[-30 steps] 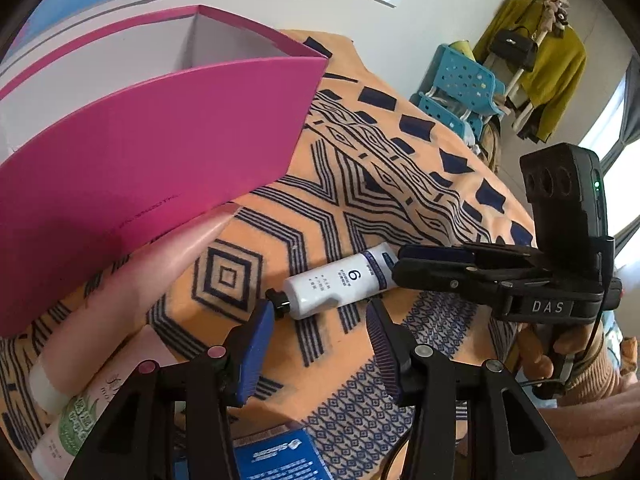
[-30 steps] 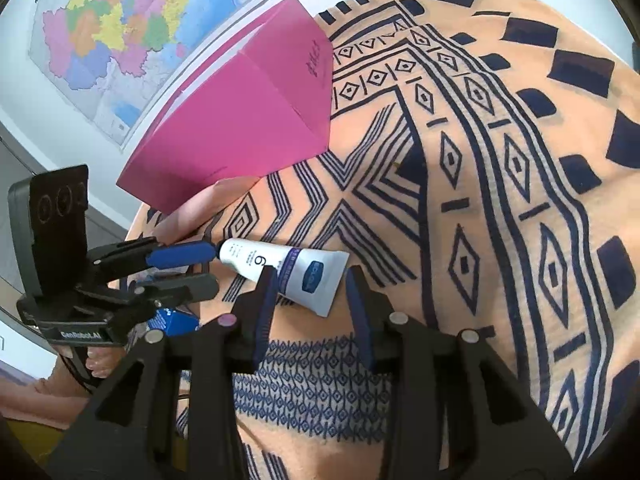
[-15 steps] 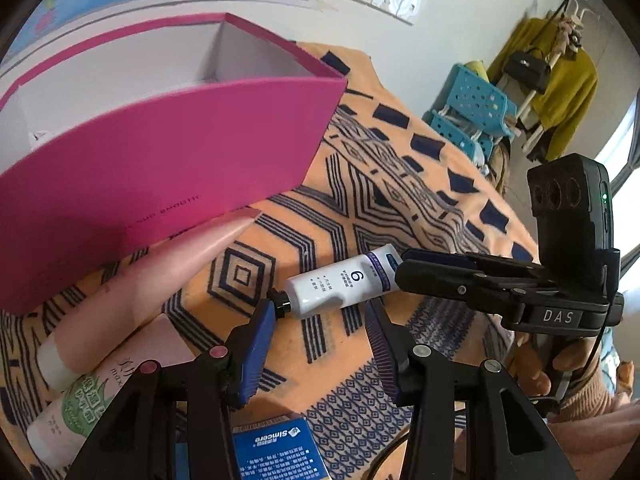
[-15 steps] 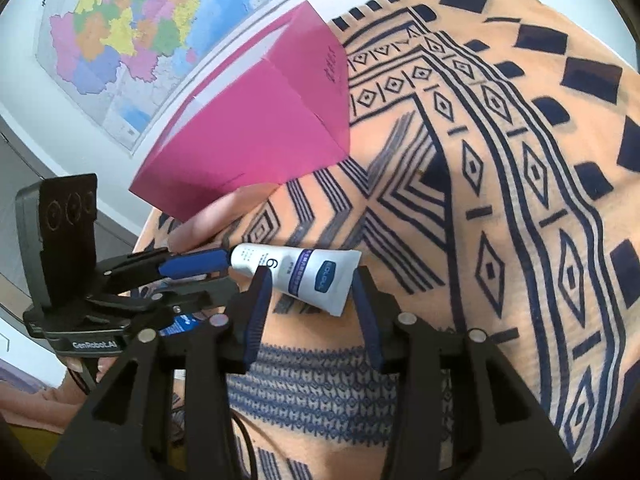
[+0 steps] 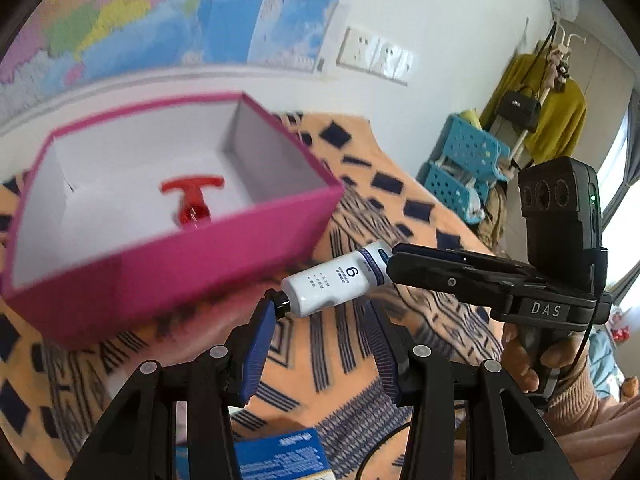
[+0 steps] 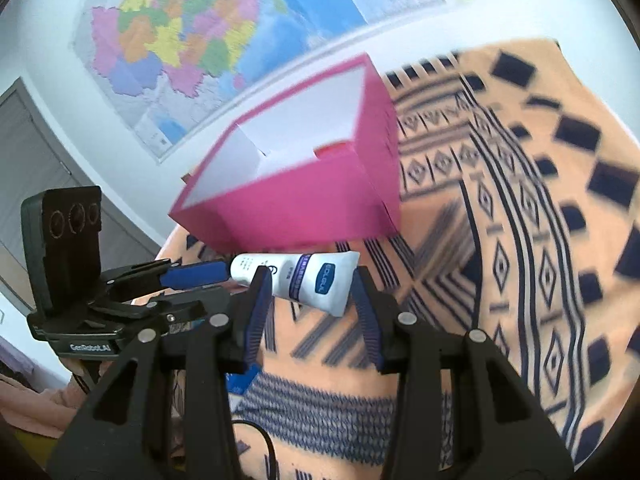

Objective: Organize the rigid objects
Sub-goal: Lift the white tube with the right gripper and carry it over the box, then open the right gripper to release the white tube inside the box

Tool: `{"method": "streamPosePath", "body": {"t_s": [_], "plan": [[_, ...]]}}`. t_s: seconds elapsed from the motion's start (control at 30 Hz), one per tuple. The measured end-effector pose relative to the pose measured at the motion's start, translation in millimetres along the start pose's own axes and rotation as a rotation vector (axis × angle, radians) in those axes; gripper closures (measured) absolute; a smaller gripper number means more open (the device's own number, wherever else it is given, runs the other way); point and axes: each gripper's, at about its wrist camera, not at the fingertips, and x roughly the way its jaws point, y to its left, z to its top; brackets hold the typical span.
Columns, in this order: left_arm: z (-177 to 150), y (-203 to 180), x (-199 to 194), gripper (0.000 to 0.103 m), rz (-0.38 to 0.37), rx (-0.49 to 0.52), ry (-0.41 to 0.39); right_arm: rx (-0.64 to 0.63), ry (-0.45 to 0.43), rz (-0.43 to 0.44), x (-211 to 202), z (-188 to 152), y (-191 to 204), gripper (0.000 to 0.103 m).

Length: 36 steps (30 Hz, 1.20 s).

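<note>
- Since the earlier frames, both views have risen: the white tube (image 5: pixel 338 282) that lay on the patterned cloth (image 6: pixel 520 240) is now lifted off it, and the inside of the pink box (image 5: pixel 168 268) has come into sight.
- My right tool (image 5: pixel 394 262) is clamped on the crimped tail of the tube; in the left view its fingers pinch that end, though the right view shows a wide gap between the pads.
- My left tool (image 5: pixel 320 354) is apart and holds nothing. The tube's black cap sits just at the tip of its left pad.
- The tube's long axis runs roughly level, cap toward the left tool, tail toward the right tool.
- The box stands beyond and to the left of the tube, open side up. A red object (image 5: pixel 192 200) lies on its white floor.
- My judgement: the coming move depends on carrying the tube cap-first over the near pink wall. The right hand bears the load; the left is merely closer to the cap.
- A blue carton (image 5: pixel 280 456) lies near, below the left tool.
</note>
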Motion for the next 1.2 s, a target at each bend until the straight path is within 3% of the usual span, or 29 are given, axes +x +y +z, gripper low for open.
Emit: {"method": "streamPosePath", "body": {"t_s": [0.3,0.5,1.2], "plan": [[35.8,19.4,-12.4,0.057,0.053,-0.028,-0.080,-0.124,-0.067,0.003,5.9,49.2,28.2,0.058],[50.6,33.6,-4.1,0.057,0.073,-0.058,-0.094,-0.149,-0.054,-0.009,23.0,69.3,27.5,0.058],[59.6,62.5,47.8,0.057,0.090,-0.124,0.005,-0.101,0.021,-0.083,58.8,78.5,5.1,0.058]]}}
